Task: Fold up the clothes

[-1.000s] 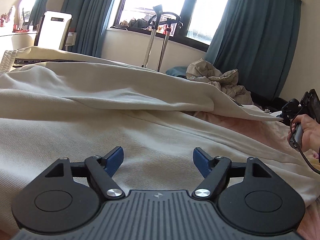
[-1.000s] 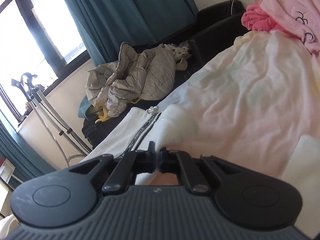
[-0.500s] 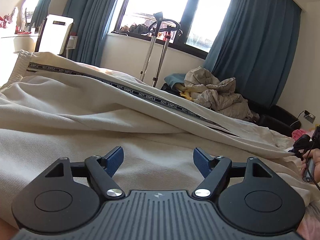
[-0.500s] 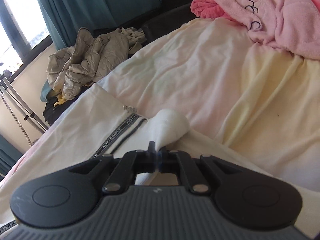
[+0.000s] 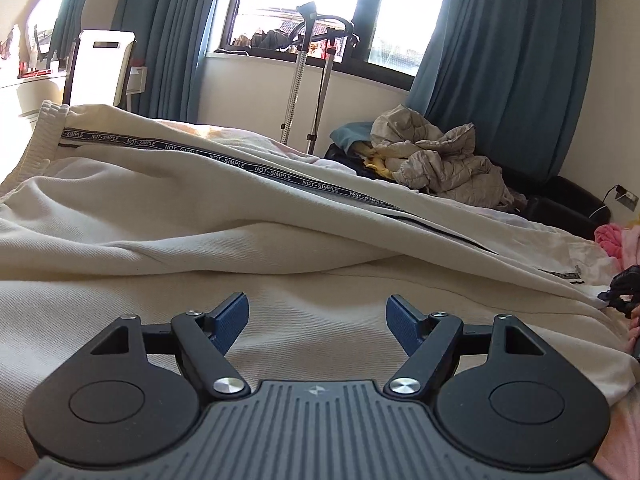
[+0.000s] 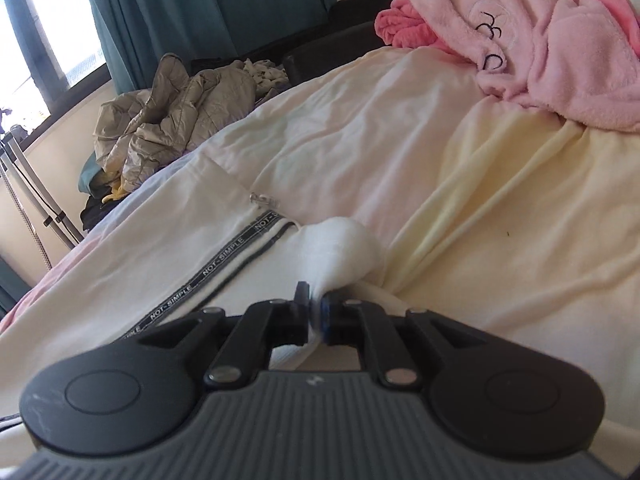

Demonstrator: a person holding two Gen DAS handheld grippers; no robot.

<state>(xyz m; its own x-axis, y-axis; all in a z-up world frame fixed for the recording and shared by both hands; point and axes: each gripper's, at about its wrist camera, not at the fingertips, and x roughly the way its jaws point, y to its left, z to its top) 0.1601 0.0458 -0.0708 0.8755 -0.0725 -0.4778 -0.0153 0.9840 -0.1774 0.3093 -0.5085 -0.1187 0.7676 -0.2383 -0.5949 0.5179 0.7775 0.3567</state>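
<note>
Folding the cream trousers (image 5: 248, 216), we have them spread along the bed (image 6: 500, 208), striped side seam up. Our right gripper (image 6: 316, 312) pinches the white cuff (image 6: 340, 248) at the leg end, and its jaws are just beginning to part with the cloth between them, so we judge this fold is being laid down. Our left gripper (image 5: 318, 322) hovers wide apart above the fabric, holding nothing. Next we need a fresh grip for the following fold. No baskets or boxes show.
</note>
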